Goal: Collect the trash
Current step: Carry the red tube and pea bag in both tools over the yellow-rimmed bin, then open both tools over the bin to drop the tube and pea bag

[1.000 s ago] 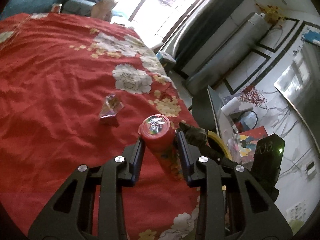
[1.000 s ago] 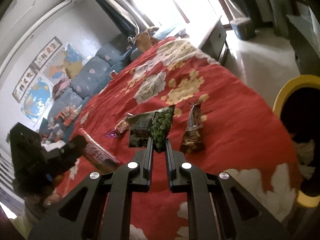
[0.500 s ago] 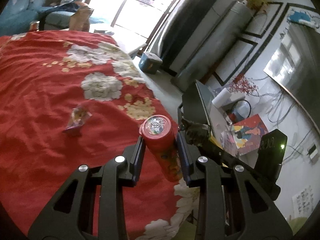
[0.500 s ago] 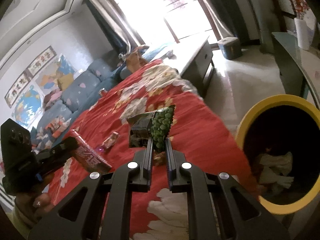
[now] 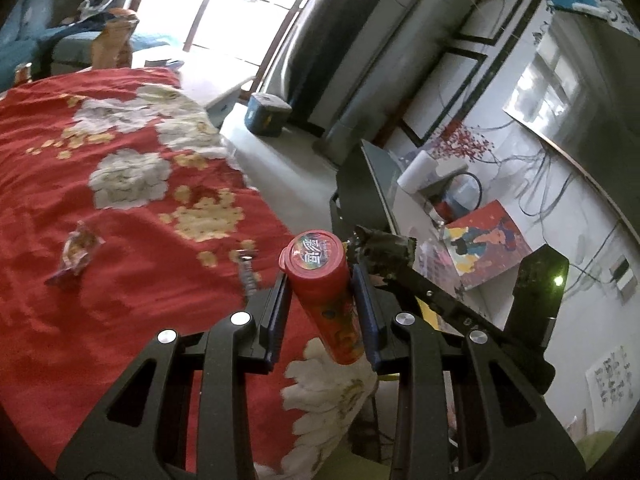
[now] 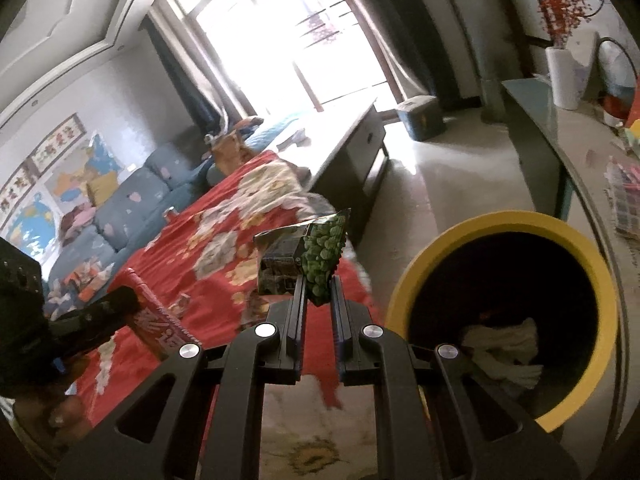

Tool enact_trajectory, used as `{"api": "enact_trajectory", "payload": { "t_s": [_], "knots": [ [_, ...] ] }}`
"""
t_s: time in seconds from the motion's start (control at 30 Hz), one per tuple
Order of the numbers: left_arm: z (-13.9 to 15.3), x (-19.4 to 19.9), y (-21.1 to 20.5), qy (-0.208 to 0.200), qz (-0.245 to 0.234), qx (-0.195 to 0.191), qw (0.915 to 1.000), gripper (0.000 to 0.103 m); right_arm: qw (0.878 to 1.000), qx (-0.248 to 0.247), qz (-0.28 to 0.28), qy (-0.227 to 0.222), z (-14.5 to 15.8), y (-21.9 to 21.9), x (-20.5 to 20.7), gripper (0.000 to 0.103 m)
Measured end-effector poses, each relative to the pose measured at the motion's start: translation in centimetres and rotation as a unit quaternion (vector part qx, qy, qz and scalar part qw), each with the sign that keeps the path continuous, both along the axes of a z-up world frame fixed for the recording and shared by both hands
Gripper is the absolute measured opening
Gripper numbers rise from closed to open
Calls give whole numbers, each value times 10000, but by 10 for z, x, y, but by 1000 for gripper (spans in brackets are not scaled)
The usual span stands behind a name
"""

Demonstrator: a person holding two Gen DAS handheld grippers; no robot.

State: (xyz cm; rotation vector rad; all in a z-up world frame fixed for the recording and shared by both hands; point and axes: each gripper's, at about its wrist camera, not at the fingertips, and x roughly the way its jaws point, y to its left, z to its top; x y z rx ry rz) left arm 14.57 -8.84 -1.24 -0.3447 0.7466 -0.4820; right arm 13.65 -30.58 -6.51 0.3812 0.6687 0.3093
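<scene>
My left gripper is shut on a red snack tube, lid towards the camera, held above the edge of the red flowered cloth. My right gripper is shut on a green pea snack bag, held up just left of a yellow-rimmed bin with white paper inside. The tube also shows in the right wrist view. A purple wrapper and a small dark wrapper lie on the cloth. The right gripper and its bag show in the left wrist view.
A glass desk with a paper roll and clutter stands to the right. A blue box sits on the floor near the window. A blue sofa lies beyond the cloth.
Both grippers have swung right, off the cloth towards the bin, each still holding its item. The bin now fills more of the right wrist view.
</scene>
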Motion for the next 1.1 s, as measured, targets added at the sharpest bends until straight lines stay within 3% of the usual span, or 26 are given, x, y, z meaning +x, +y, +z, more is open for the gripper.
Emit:
{"api": "enact_trajectory", "payload": {
  "t_s": [0.63,1.1],
  "knots": [
    [-15,28,-93,27,-648,385,9972,24,9953,-31,-923,301,-30,-83,0,11],
    [-43,47,-151,3,-1011,641,9928,25,9868,39,-1490,638,-52,-128,4,13]
  ]
}}
